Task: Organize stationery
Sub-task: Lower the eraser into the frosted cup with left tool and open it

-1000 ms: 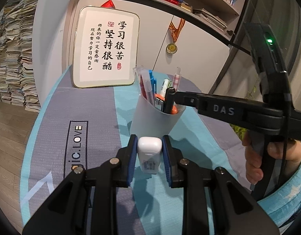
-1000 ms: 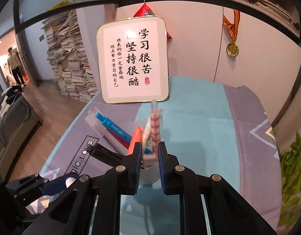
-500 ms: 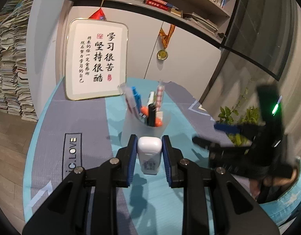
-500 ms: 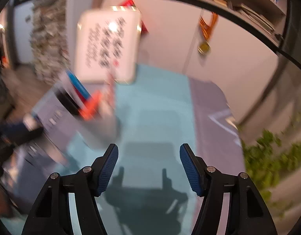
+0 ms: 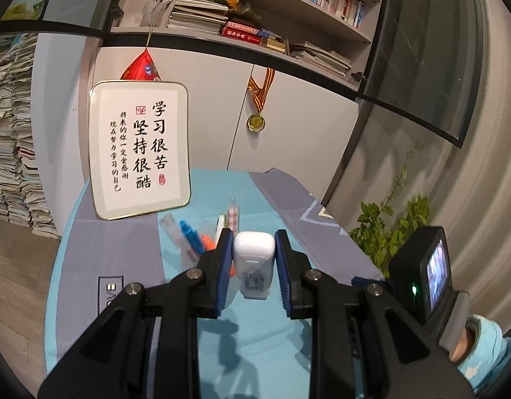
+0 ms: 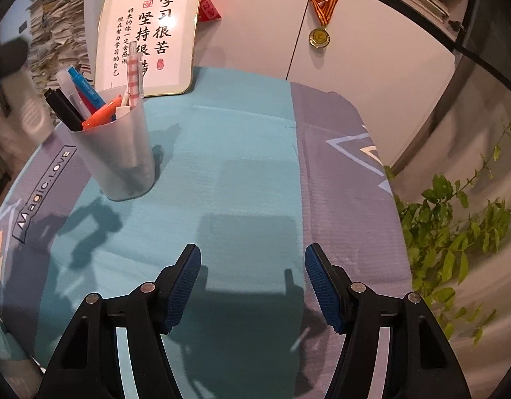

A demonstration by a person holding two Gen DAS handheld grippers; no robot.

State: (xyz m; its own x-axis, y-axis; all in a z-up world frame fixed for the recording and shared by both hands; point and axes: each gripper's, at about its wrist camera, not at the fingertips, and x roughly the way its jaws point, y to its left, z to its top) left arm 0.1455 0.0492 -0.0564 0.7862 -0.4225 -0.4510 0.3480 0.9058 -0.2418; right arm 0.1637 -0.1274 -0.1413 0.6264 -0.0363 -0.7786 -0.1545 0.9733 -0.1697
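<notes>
Two grippers worked above the cloth-covered table (image 6: 242, 166): the left gripper (image 5: 254, 259) clamped a white eraser (image 5: 254, 266) over the pen cup (image 6: 117, 153) near the table's left edge, while the right gripper (image 6: 252, 286), jaws just opened, held nothing. A careless drop might have bounced the eraser off the crowded pens (image 6: 99, 113) or tipped the cup.

One cup (image 6: 117, 153), one eraser (image 5: 254, 262).
</notes>
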